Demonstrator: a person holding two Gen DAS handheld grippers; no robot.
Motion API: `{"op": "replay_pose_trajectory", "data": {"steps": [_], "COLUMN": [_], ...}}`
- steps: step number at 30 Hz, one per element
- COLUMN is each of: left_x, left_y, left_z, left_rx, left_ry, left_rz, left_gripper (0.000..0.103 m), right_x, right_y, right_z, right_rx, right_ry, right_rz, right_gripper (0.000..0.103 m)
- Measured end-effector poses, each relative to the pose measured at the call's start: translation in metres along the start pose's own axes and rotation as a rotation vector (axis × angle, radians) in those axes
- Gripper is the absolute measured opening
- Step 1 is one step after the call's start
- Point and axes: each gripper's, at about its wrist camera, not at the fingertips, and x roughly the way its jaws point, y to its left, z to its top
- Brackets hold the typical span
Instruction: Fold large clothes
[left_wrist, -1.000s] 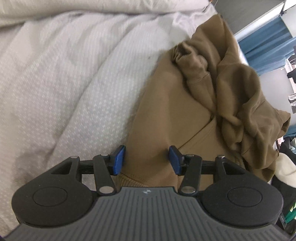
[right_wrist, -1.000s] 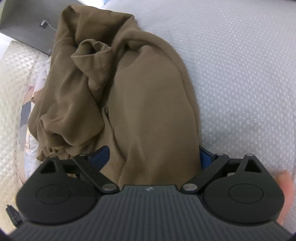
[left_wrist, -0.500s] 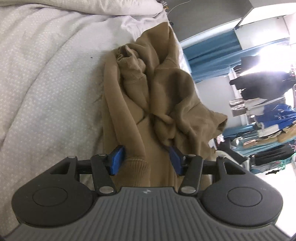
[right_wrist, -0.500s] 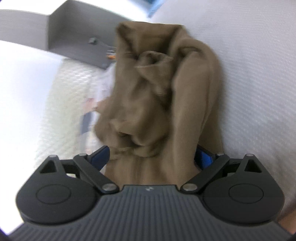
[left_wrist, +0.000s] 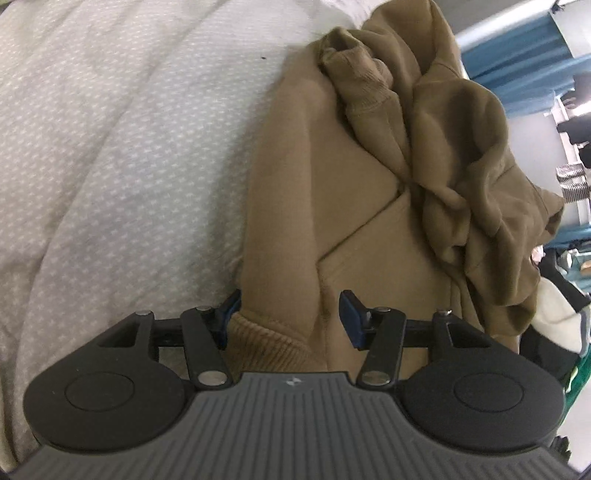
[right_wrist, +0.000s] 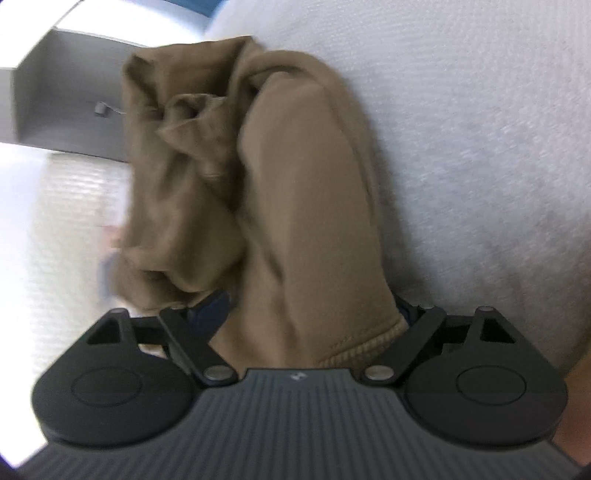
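One garment is occupying the work area: a tan hooded sweatshirt (left_wrist: 354, 206) is lying bunched on the pale dotted bedcover (left_wrist: 110, 155), its long axis running straight away from both tools, ribbed hem (left_wrist: 266, 332) nearest you and the crumpled hood and sleeve (left_wrist: 461, 155) piling up at the far end. You are holding the left gripper (left_wrist: 288, 317) over the hem with its jaws standing part open, cloth lying between them; one blue pad is sitting against the hem's edge while the other is standing clear, so nothing is being clamped there. Your right gripper (right_wrist: 314, 314) is straddling the other hem corner (right_wrist: 369, 343) and its jaws are closing, fabric filling the gap, though blur is keeping me from judging whether the pads are pressing yet. Both tools are sitting equally near the hem, so the coming move appears to depend on carrying that near edge along the axis toward the far heap.
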Motion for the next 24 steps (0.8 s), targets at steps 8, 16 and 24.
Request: {"op": "replay_pose_trajectory", "data": {"steps": [8, 16, 24], "left_x": [0.008, -0.022, -0.09], "left_y": [0.0, -0.03, -0.015], "left_z": [0.0, -0.014, -0.012], "left_rx": [0.017, 0.08, -0.035], "left_ry": [0.01, -0.158, -0.231], "left_rz": [0.014, -0.003, -0.162], "left_gripper": [0.047, 0.015, 0.012], "right_x": [0.002, 0.024, -0.041], "right_y": [0.017, 0.023, 0.028], "right_z": [-0.005, 0.0, -0.005], "right_rx": [-0.049, -0.142, -0.199], "right_ry": [-0.022, -0.014, -0.16], "right_rz": [0.136, -0.046, 0.199], "right_gripper": [0.087, 0.023, 0.012]}}
